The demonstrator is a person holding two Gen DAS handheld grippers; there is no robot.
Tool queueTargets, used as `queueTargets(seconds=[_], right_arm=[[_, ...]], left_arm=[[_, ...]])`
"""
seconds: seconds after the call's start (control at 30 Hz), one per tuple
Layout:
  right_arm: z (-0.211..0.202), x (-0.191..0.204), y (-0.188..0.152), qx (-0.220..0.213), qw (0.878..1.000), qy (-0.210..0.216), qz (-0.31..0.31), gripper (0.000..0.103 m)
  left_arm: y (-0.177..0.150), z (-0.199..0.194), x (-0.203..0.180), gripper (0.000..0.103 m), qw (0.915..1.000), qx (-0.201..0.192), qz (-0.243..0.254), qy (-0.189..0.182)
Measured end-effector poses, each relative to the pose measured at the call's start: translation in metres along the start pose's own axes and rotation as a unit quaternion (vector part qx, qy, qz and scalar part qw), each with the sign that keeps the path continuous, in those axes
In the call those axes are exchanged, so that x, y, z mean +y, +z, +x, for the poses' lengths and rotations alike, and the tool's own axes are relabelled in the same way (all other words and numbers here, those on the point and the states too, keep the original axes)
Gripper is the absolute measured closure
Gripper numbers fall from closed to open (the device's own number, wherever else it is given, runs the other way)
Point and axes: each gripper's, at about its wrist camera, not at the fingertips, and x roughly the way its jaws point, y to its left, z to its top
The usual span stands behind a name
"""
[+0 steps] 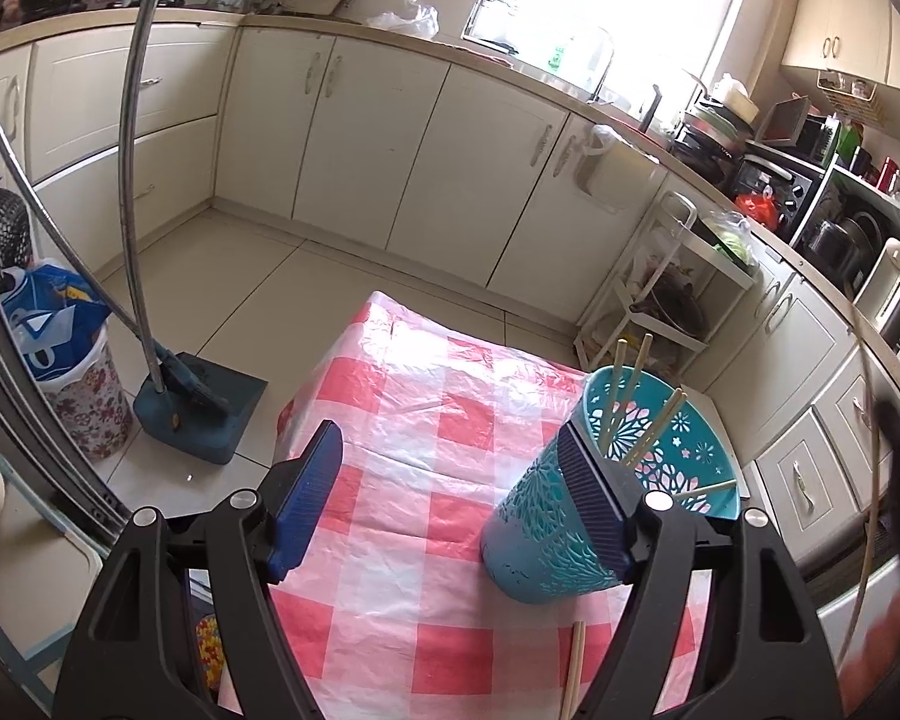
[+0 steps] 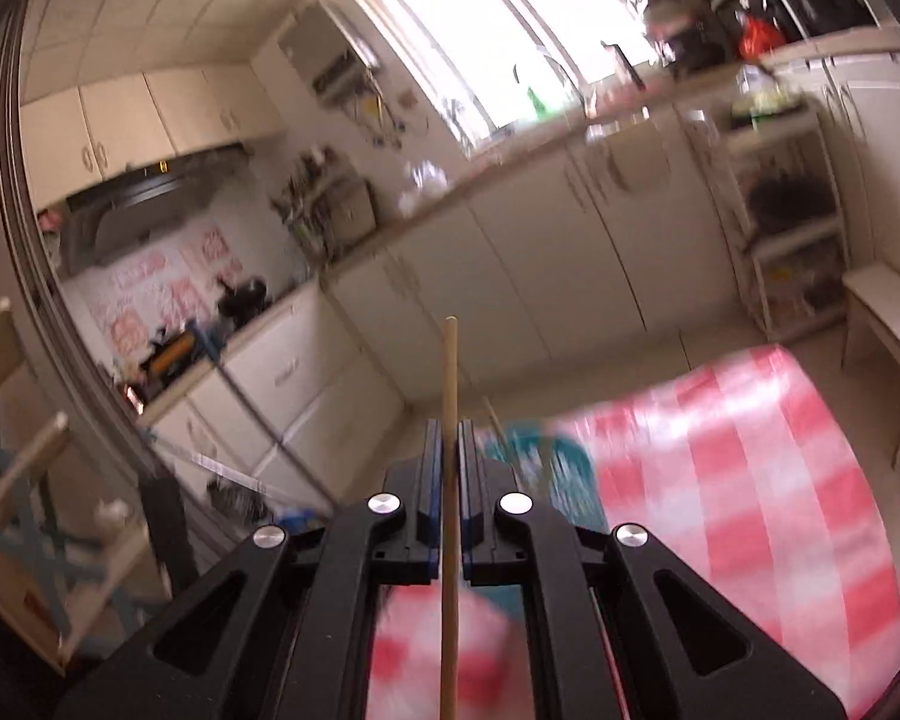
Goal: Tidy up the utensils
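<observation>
Pinching one light, stiff, slippery chopstick (image 2: 449, 396) mid-shaft in my closed right tool (image 2: 449, 450); left tool (image 1: 450, 492) gapes beside holder (image 1: 546, 516), gripping nothing.

Surface (image 1: 426, 420): crinkled glossy plastic sheet, red-white check. Holder (image 1: 534, 534): teal perforated plastic, matt. Chopstick (image 2: 449, 396): bare pale wood, smooth. Tool pads (image 1: 309, 498): ribbed blue; arms matt black plastic.

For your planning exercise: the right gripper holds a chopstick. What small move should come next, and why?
Probably carry the chopstick over the teal holder and lower it in. The right gripper is shut on it, and four chopsticks already stand in that holder.
</observation>
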Motion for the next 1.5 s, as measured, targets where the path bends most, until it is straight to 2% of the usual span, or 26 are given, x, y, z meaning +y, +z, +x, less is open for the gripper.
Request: queueTargets(seconds=[0.1,0.17,0.3,0.43,0.6,0.87,0.93,1.0,1.23,1.27,1.33,1.5], right_arm=[[0.041,0.005,0.015,-0.033,0.999,-0.032,0.004,0.097],[0.067,0.004,0.017,-0.049,0.996,-0.073,-0.008,0.097],[0.101,-0.004,0.009,-0.037,0.992,-0.120,-0.012,0.097],[0.106,0.000,-0.014,0.004,0.988,-0.144,-0.056,0.097],[0.090,0.005,-0.042,0.040,0.984,-0.152,-0.087,0.097],[-0.001,0.001,-0.082,0.043,0.977,-0.177,-0.113,0.095],[-0.020,-0.009,-0.094,0.050,0.974,-0.192,-0.110,0.087],[-0.029,-0.019,-0.102,0.059,0.971,-0.205,-0.105,0.086],[-0.034,-0.058,-0.148,0.116,0.956,-0.255,-0.092,0.086],[-0.029,-0.065,-0.151,0.138,0.953,-0.260,-0.073,0.086],[-0.030,-0.071,-0.149,0.135,0.958,-0.249,-0.052,0.079],[-0.025,-0.075,-0.151,0.148,0.956,-0.250,-0.047,0.078]], left_arm=[[-0.001,-0.005,-0.010,0.031,0.9997,-0.016,0.013,0.014],[0.000,-0.012,-0.013,0.029,0.9989,-0.034,0.017,0.027],[0.003,-0.028,-0.019,0.027,0.9958,-0.074,0.024,0.047],[0.006,-0.044,-0.023,0.026,0.9940,-0.101,0.015,0.040],[0.000,-0.052,-0.030,0.025,0.9941,-0.104,0.013,0.028],[-0.022,-0.068,-0.017,0.023,0.9957,-0.091,-0.002,0.018],[-0.030,-0.071,-0.012,0.023,0.9967,-0.079,-0.010,0.018],[-0.037,-0.072,-0.008,0.023,0.9975,-0.068,-0.013,0.017],[-0.047,-0.067,-0.024,0.020,0.9983,-0.052,0.020,0.014],[-0.048,-0.066,-0.027,0.020,0.9983,-0.050,0.025,0.013],[-0.050,-0.063,-0.034,0.018,0.9983,-0.045,0.035,0.008],[-0.052,-0.056,-0.048,0.016,0.9975,-0.036,0.060,0.001]])
